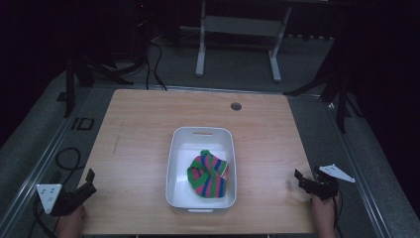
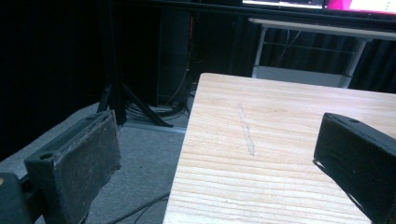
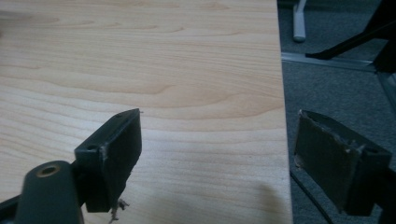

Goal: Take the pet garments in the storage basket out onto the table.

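A white rectangular bin (image 1: 174, 163) stands in the middle of the wooden table (image 1: 138, 134). Inside it lies a bundled cloth (image 1: 207, 174) striped green, pink and blue. My left gripper (image 1: 88, 182) rests at the table's front left corner, open, with nothing between its jaws. In the left gripper view the gripper (image 2: 215, 154) straddles the table's left edge. My right gripper (image 1: 301, 179) sits at the front right edge, open and empty. In the right gripper view the gripper (image 3: 217, 154) spans the table's right edge. Both stand well apart from the bin.
A round cable hole (image 1: 236, 106) lies near the table's far edge. A pale scratch (image 2: 246, 135) marks the left part of the tabletop. Grey carpet, black stands and cables (image 1: 69, 158) surround the table. A white table frame (image 1: 237, 29) stands beyond it.
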Action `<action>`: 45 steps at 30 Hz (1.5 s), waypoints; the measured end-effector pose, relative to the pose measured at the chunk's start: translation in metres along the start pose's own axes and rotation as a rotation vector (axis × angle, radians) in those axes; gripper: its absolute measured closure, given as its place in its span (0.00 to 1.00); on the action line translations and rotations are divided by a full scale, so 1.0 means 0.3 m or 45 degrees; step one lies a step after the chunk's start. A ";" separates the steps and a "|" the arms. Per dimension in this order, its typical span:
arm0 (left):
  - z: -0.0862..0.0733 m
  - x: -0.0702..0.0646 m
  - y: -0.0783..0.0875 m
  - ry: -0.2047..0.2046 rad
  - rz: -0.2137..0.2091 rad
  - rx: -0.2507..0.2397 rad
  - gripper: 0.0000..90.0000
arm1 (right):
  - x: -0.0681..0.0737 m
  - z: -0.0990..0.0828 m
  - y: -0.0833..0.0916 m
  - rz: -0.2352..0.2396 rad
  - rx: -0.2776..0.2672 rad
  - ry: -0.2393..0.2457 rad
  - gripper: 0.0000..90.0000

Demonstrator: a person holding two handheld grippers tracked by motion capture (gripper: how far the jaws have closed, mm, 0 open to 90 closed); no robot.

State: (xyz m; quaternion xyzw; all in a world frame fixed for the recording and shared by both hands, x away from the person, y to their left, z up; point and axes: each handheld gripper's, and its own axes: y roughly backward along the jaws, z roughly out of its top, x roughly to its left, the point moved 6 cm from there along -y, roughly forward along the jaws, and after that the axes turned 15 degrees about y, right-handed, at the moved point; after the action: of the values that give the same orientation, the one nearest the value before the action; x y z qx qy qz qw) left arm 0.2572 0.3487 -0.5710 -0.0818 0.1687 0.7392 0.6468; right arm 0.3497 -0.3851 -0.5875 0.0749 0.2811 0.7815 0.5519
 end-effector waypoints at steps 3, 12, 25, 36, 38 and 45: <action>0.000 0.000 -0.001 0.000 -0.001 0.001 0.01 | -0.001 0.000 -0.001 0.013 0.002 -0.010 0.15; -0.001 0.003 -0.004 0.004 -0.009 0.017 0.01 | -0.005 -0.003 -0.004 0.142 -0.004 -0.027 0.15; -0.005 -0.001 -0.005 -0.001 -0.022 0.034 0.01 | 0.091 0.006 -0.019 0.543 0.070 0.245 0.16; -0.005 -0.002 -0.005 0.005 -0.035 0.042 0.01 | 0.231 0.074 -0.018 0.812 0.159 0.373 0.15; -0.005 -0.002 -0.006 0.004 -0.034 0.043 0.01 | 0.256 0.102 -0.004 0.861 0.119 0.408 0.15; -0.006 -0.003 -0.006 0.003 -0.037 0.046 0.01 | 0.338 0.201 0.045 0.967 0.075 0.528 0.15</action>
State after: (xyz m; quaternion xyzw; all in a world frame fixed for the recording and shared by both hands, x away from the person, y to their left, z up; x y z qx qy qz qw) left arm 0.2589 0.3474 -0.5727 -0.0736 0.1815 0.7264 0.6587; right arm 0.3260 -0.2750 -0.5501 0.0299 0.3607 0.9193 0.1545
